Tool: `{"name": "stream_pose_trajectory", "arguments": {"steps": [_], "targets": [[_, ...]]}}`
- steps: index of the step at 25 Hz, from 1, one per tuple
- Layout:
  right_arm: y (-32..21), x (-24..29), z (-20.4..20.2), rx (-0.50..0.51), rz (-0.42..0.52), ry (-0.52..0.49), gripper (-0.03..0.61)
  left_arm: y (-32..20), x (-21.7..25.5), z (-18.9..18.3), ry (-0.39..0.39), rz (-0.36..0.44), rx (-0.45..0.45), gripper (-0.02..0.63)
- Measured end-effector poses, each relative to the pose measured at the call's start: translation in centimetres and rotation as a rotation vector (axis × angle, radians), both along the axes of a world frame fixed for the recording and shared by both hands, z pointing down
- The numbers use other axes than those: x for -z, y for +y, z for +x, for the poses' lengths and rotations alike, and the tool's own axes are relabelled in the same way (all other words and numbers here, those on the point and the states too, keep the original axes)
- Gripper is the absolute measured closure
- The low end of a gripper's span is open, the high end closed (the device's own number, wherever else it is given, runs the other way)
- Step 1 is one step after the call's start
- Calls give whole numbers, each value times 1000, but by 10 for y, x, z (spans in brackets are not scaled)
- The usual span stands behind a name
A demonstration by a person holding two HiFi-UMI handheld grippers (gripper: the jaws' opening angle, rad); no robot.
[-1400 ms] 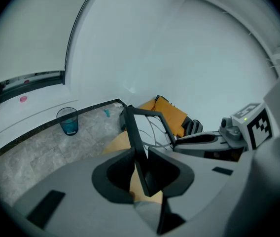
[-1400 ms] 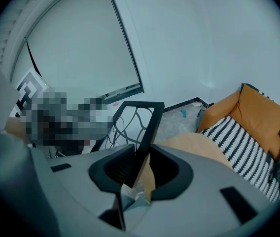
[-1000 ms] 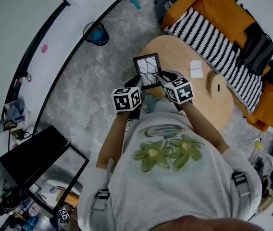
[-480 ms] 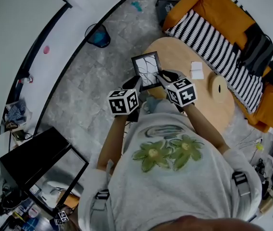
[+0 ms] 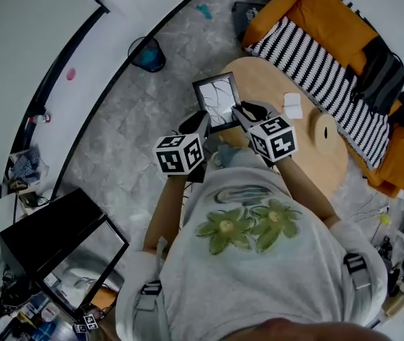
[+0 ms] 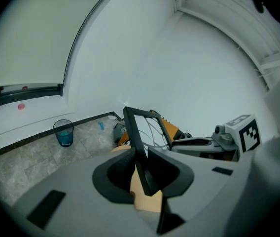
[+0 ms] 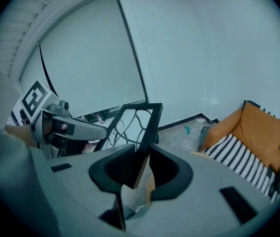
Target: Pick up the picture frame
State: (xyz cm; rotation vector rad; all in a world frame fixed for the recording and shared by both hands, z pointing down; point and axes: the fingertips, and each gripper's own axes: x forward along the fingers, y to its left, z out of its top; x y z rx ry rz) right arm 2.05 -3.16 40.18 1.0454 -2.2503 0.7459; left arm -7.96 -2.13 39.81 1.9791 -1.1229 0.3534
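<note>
orange sofa point(image 5: 314, 9) with a striped throw off right, round wooden table point(image 5: 266, 77) ahead, blue bin point(image 5: 147, 52) on the floor, picture frame point(image 5: 216, 99) held up over the table's near edge, left gripper point(image 6: 142, 169) clamped on its left side, right gripper point(image 7: 137, 166) pinching the right side, tape roll point(image 5: 323, 130) and white paper point(image 5: 292, 105) on the table just beyond

Btm corners of picture frame point(image 5: 217, 101) hidden in jaws; table point(image 5: 266, 80) near side behind person point(image 5: 259, 261); teal floor scrap point(image 5: 203, 10) too small to ID.
</note>
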Motion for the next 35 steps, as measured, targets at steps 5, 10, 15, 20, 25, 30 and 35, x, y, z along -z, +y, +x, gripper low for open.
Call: {"name": "stream_pose_trajectory", "arguments": {"steps": [5, 10, 15, 20, 25, 30, 35], "targets": [[-2, 15, 1, -6, 31, -13, 479, -3, 15, 1, -1, 33, -2, 526], [-3, 29, 4, -13, 61, -18, 480, -3, 28, 4, -2, 61, 0, 526], [-5, 38, 5, -15, 80, -26, 482, -4, 35, 5, 10, 72, 9, 526], [-4, 50, 8, -20, 97, -39, 483, -3, 45, 8, 15, 86, 13, 526], [-3, 61, 7, -20, 119, -47, 483, -2, 56, 7, 3, 115, 19, 526], [-3, 71, 7, -22, 144, -60, 485, -2, 65, 6, 10, 136, 29, 526], [-2, 77, 8, -25, 157, -69, 485, -2, 71, 7, 7, 152, 35, 526]]}}
